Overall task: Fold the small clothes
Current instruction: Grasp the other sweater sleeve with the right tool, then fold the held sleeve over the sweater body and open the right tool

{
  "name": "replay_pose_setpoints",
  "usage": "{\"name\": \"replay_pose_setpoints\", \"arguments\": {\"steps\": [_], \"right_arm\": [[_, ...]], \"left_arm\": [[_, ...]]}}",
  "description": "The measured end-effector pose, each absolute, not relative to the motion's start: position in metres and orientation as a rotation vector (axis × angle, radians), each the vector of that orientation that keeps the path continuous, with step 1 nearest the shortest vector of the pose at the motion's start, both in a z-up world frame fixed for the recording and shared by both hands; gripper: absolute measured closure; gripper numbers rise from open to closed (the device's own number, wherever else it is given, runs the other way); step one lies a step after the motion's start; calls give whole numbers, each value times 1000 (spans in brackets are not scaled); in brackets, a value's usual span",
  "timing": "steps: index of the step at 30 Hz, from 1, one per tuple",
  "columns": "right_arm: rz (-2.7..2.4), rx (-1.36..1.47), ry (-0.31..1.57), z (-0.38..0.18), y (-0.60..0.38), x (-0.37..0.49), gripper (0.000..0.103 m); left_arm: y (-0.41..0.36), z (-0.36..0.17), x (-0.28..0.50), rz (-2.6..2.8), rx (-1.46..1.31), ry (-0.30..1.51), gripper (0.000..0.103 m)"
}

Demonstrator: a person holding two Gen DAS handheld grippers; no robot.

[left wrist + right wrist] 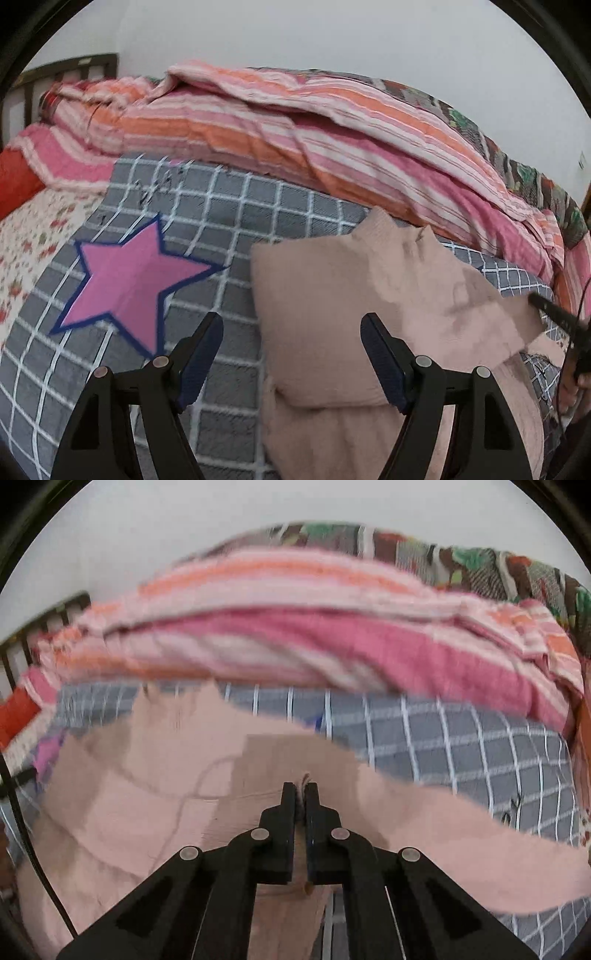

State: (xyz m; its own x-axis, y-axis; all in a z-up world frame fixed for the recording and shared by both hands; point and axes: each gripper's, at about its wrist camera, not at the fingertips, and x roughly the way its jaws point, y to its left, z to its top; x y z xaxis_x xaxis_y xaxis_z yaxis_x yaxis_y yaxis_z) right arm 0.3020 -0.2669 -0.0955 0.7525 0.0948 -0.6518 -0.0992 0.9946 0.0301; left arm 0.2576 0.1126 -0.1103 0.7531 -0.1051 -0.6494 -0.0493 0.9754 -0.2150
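Mid-fold: pink garment (332, 314) partly doubled, right of star patch (125, 284). Right gripper (300, 794) clenched on its edge; left gripper (291, 339) released, empty.

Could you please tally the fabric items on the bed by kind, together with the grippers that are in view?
Pale pink garment: 1
Grey checked cover with a pink star: 1
Pink-and-orange striped quilt: 1
Floral sheet: 1
Dark patterned blanket: 1
Grippers: 2, the left gripper open, the right gripper shut on the garment
Total: 7
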Motion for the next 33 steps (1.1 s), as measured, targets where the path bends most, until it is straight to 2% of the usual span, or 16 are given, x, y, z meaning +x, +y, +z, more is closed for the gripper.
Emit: {"name": "replay_pose_setpoints", "arguments": {"steps": [4,8,11,14,17,18,23,25,29,33], "right_arm": [[64,20,754,-112,-277,320,99],[26,-1,877,-145,-278,329,98],[25,-6,909,-147,-280,328,93],[23,22,879,-135,-294,315,84],[-16,50,842,-127,-321,289,59],[-35,59,834,-125,-332,281,55],[-141,104,837,-124,-389,238,53],[-195,132,831,-123,-419,218,49],[-255,251,808,-128,-475,184,33],[-273,362,829,-143,-513,176,32]], "left_arm": [[88,-109,273,-68,-152,718,28],[74,-130,289,-86,-132,806,28],[73,-150,296,-61,-116,872,28],[75,-150,294,-43,-113,872,25],[80,-154,292,-40,-136,899,24],[83,-155,290,-46,-151,896,24],[85,-153,279,-36,-160,871,24],[85,-152,272,-41,-160,859,22],[88,-154,259,-48,-172,826,19],[89,-156,258,-47,-183,824,18]]}}
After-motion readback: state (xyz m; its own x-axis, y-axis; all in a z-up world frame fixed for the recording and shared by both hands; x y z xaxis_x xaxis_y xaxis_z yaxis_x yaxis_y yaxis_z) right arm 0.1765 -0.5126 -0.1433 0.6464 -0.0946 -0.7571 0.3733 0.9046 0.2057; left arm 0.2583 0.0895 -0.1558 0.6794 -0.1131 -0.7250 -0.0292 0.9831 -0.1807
